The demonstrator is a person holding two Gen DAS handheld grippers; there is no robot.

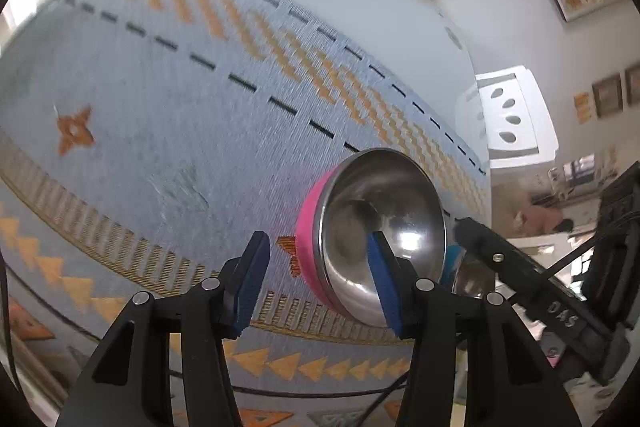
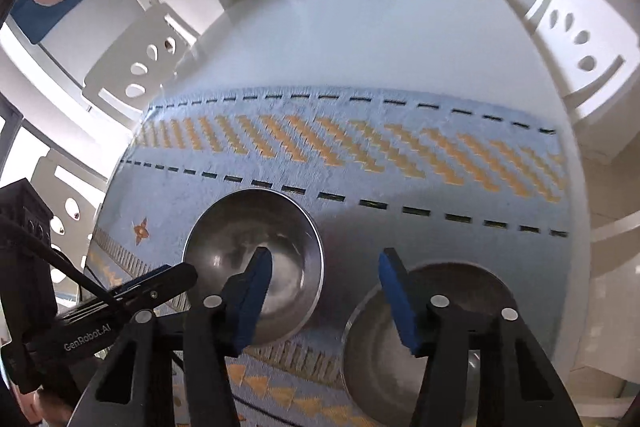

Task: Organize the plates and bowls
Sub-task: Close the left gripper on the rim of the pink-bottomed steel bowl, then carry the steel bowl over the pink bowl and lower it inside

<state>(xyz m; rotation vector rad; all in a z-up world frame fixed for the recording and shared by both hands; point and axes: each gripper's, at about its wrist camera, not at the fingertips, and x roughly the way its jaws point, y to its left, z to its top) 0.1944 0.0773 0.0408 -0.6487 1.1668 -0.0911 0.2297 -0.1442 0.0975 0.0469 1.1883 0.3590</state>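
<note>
Right now both claws hang over a pale blue woven tablecloth with orange zigzag bands, each spread with nothing pinched between its blue pads.

Seen from the left wrist, the left claw straddles the near wall of a stainless steel bowl with a pink outer band: its right-hand pad sits in front of the bowl's hollow, its left-hand pad out over the cloth beside the pink side. No pad presses metal that I can see. Just past that bowl, on the right-hand side of this claw, a sliver of a second steel bowl with a blue outer band shows behind the other tool's black body.

From the right wrist, the right claw stands between the two bowls, the pink-banded one under its left pad and the second bowl under its right pad.

The step in hand appears to be gripping a bowl to nest one inside the other. To do it well, I would judge, settle one pad inside the rim and one outside, low enough to catch the wall and not just the lip, then close squarely. Polished steel is slippery, so a shallow or skewed pinch could let the bowl swing or slide. Lift straight before carrying it across.
</note>
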